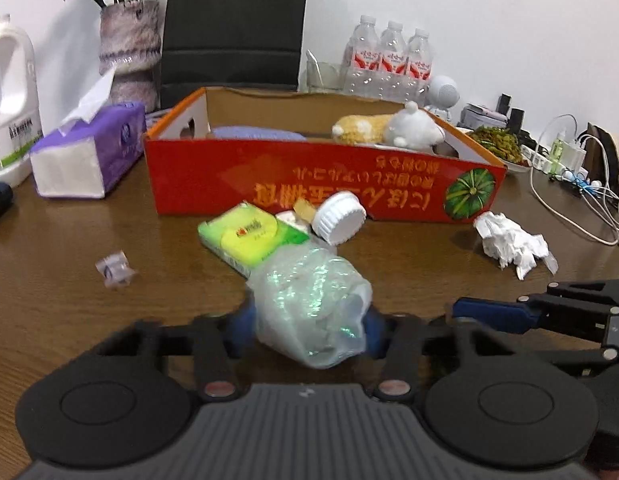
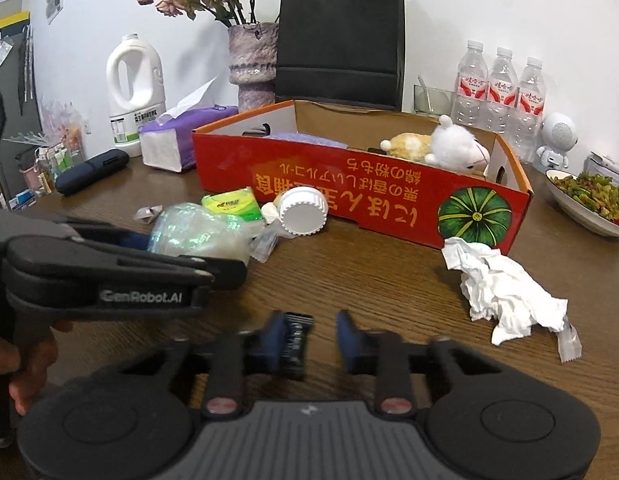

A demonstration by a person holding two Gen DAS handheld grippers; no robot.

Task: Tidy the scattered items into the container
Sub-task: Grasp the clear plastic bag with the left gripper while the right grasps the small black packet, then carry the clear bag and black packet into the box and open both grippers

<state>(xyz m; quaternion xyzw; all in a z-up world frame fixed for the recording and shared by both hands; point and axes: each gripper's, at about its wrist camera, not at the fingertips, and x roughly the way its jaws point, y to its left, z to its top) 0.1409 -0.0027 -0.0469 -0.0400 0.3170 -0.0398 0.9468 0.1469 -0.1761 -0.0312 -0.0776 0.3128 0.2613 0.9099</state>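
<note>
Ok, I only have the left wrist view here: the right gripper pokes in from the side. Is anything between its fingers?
Observer: Yes. A small dark wrapper sits inside the right gripper, against one pad; the other pad stands clear of it.
Operator: And what is behind the left gripper that is clamping the crumpled plastic?
Observer: A hand wraps its handle from below, at the right wrist view's left edge.

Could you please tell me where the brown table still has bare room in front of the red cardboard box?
Bare brown table lies between the white screw cap and the crumpled white tissue, along the red cardboard box. More lies left of the green tissue pack, around a small clear wrapper. The cap and pack cluster is crowded.
</note>
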